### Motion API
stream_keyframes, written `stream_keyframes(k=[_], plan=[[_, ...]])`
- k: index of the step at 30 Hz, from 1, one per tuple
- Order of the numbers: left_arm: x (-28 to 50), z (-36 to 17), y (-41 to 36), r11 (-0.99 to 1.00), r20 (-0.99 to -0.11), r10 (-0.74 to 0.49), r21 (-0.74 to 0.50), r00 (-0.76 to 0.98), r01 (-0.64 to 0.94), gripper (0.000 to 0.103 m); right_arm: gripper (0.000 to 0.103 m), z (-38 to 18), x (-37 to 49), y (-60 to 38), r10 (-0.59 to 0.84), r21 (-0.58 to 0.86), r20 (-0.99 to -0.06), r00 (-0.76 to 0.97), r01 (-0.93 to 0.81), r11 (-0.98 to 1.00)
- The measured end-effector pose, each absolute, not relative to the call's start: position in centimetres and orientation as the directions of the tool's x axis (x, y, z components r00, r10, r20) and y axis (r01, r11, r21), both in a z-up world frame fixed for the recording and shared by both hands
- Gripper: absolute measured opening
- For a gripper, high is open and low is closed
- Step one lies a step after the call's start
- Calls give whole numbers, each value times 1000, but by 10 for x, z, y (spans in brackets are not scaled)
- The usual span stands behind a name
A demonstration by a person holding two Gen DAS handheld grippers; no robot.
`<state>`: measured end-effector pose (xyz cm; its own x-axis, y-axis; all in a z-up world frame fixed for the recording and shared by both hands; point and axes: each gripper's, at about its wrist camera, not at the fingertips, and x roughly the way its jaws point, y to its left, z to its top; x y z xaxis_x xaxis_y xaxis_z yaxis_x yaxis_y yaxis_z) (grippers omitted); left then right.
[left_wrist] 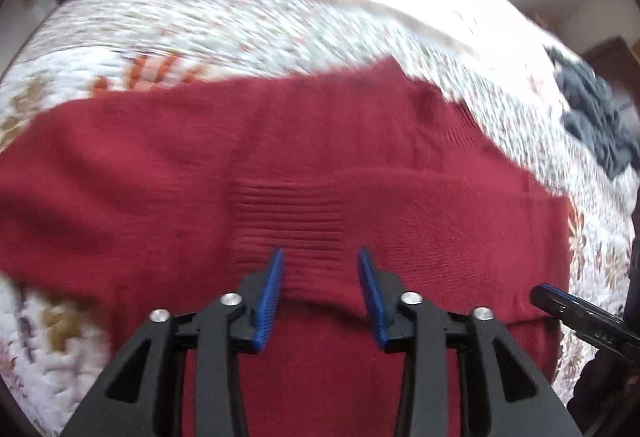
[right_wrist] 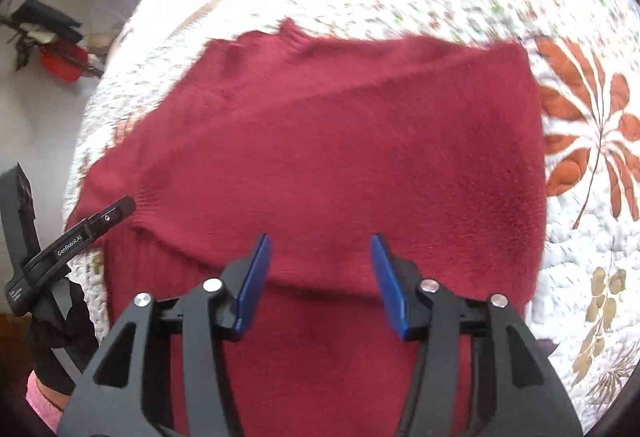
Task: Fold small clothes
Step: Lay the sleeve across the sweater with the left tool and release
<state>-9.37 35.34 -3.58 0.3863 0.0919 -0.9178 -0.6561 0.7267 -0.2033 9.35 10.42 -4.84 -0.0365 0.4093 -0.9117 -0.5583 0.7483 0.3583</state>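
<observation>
Left gripper (left_wrist: 321, 257): its two blue pads stand apart, with nothing between them; the tips hang over a ribbed patch of the red knit, and I cannot tell if they touch the cloth.
Right gripper (right_wrist: 321, 243): its two blue pads also stand apart and hold nothing; the tips are above the near edge of a folded layer.
Red sweater (left_wrist: 280, 157): it lies flat on the bed, directly under and in front of both tools; it fills the middle of each view.
Ribbed patch: it sits just ahead of the left tips, a band of fine horizontal lines in the knit.
Folded layer: in the right wrist view the upper layer ends in a curved edge just beside the pads, with more red cloth below it toward the camera.
Collar (right_wrist: 290, 31): a small ribbed point stands out at the far edge of the sweater.
Other tool in each view: the right one enters at the lower right edge of the left view; the left one shows at the left side of the right view, held by a hand in a black glove (right_wrist: 60, 333) with a pink cuff.
Quilt (left_wrist: 200, 21): white, with orange and olive leaf prints, around the sweater on all sides.
Dark grey cloth (left_wrist: 596, 117): crumpled, well apart from the sweater, at the far right of the bed.
</observation>
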Motion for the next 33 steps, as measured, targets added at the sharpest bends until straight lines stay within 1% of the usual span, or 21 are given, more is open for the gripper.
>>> stream_keyframes(k=[1, 4, 7, 14, 18, 20, 21, 22, 24, 30, 32, 33], plan=[[-105, -31, 359, 715, -915, 111, -197, 387, -670, 53, 52, -45, 89, 109, 412, 357, -911, -36, -572, 739], [-152, -23, 387, 650, -921, 164, -168, 354, -741, 53, 53, -39, 74, 124, 414, 354, -909, -44, -606, 712], [-215, -22, 423, 527, -926, 204, -170, 318, -833, 53, 53, -42, 64, 134, 411, 359, -910, -63, -616, 701], [-326, -29, 498, 303, -915, 320, -148, 247, -941, 53, 53, -57, 50, 151, 386, 347, -919, -76, -622, 702], [-365, -41, 534, 184, -898, 338, -230, 281, -956, 53, 53, -62, 49, 154, 371, 330, -926, -67, -618, 713], [-382, -50, 549, 125, -886, 334, -295, 320, -947, 53, 53, -64, 48, 154, 356, 312, -933, -54, -619, 721], [-391, -56, 559, 84, -873, 319, -362, 370, -928, 53, 53, -65, 47, 154, 353, 306, -934, -50, -619, 723], [-397, -61, 564, 48, -862, 316, -404, 397, -914, 53, 53, -65, 47, 154, 349, 301, -936, -46, -619, 726], [-407, -68, 575, 4, -839, 327, -460, 436, -888, 53, 53, -66, 46, 153, 343, 294, -938, -40, -615, 732], [-413, -75, 599, -53, -811, 345, -519, 472, -853, 52, 53, -68, 43, 153, 317, 258, -948, -17, -623, 738], [-414, -75, 609, -64, -809, 359, -519, 466, -852, 47, 53, -69, 41, 155, 310, 247, -951, -10, -629, 737], [-414, -75, 613, -71, -812, 362, -514, 459, -855, 39, 54, -69, 40, 155, 310, 246, -951, -9, -630, 736]])
